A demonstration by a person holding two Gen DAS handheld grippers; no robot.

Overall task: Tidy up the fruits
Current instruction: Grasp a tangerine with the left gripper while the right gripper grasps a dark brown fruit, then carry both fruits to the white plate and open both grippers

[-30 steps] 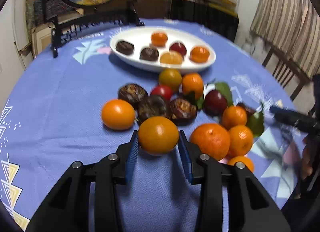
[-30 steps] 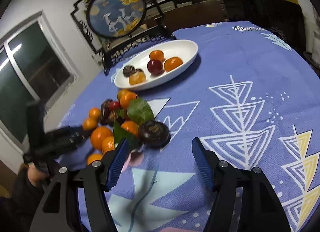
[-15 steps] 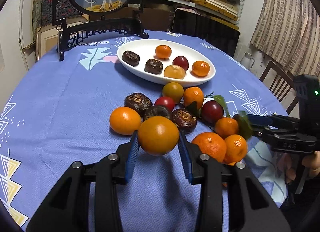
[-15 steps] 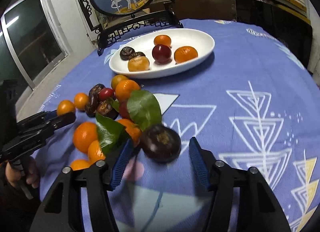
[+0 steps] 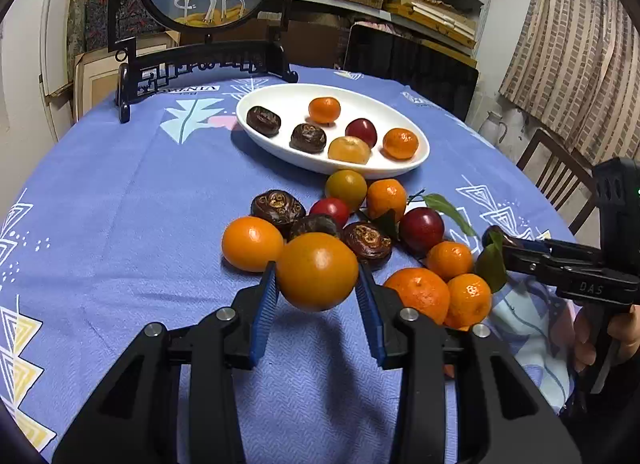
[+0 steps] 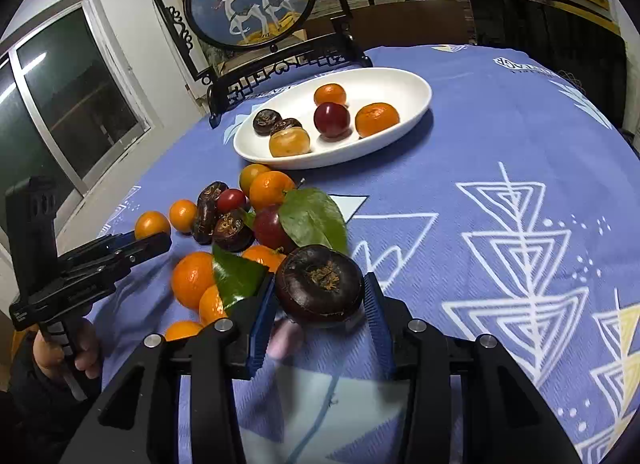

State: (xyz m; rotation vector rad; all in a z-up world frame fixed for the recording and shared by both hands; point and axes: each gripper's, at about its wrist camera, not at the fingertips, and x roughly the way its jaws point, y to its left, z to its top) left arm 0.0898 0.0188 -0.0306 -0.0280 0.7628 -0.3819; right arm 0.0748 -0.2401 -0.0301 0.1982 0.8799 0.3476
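The white plate sits far ahead of both grippers: the left fingers squeeze an orange, and the right fingers have just closed on a dark fruit.

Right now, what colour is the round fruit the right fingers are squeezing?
Dark brown, nearly black, with a rough tan centre: the dark fruit. Right wrist view shows it best.

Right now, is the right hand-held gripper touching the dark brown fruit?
Touching. The right wrist view shows the right hand-held gripper, its jaws having just been closing, with both blue pads pressed against the dark brown fruit.
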